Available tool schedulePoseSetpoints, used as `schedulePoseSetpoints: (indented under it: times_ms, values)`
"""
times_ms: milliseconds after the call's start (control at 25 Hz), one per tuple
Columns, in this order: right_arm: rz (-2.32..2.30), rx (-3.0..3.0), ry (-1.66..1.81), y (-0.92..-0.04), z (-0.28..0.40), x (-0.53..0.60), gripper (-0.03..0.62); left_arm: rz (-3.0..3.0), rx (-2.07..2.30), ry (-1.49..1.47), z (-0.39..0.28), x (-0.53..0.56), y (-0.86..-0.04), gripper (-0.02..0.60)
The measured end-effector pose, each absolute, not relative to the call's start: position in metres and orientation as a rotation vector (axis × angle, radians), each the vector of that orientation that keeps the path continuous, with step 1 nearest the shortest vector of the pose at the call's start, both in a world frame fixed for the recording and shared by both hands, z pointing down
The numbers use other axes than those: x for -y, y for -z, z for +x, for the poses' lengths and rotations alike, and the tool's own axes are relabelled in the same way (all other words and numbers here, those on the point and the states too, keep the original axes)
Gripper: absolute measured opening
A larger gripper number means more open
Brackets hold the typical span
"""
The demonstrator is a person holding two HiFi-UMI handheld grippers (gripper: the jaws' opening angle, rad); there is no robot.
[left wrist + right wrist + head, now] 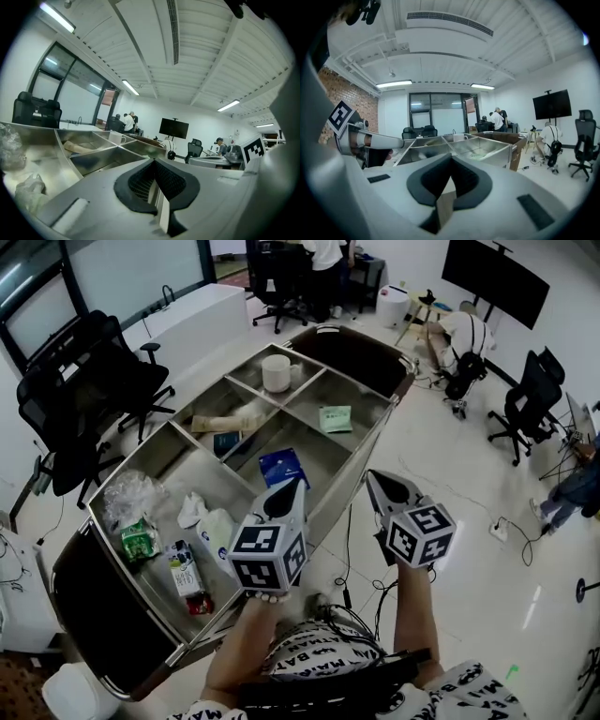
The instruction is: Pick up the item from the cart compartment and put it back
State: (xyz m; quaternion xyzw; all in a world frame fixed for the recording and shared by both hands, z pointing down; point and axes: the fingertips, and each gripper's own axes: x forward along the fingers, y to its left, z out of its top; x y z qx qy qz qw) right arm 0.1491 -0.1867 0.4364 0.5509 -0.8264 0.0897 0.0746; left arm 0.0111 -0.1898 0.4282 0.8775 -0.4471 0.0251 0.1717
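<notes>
A steel cart (367, 442) with several open compartments stands in front of me. Its far bays hold a white mug (277, 371) and a green packet (335, 418). A blue packet (283, 468) lies in a middle bay, just beyond my left gripper (291, 487). The near bay holds a white pouch (214, 527), a small carton (185, 570) and a green pack (141, 538). My left gripper (153, 163) is shut and empty, raised over the cart's near right rim. To the right of the cart, above the floor, my right gripper (376, 478) (449, 160) is also shut and holds nothing.
Black office chairs (80, 390) stand left of the cart and a white table (192, 310) lies behind it. Cables and a power strip (499, 529) lie on the floor at right. People work at the back near a large screen (492, 277). A white bin (80, 692) sits near left.
</notes>
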Motion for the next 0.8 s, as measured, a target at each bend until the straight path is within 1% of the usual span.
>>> schedulePoseSetpoints:
  times_ms: [160, 440, 800]
  values:
    - [1.652, 2.485, -0.302, -0.444, 0.146, 0.17, 0.009, 2.493, 1.236, -0.077, 0.018, 0.18, -0.434, 0.0]
    - [1.648, 2.48, -0.25, -0.432, 0.145, 0.155, 0.009, 2.494, 1.195, -0.072, 0.03, 0.17, -0.437, 0.0]
    - [1.639, 2.494, -0.216, -0.421, 0.14, 0.148, 0.009, 2.486, 1.201, -0.044, 0.023, 0.167, -0.433, 0.0]
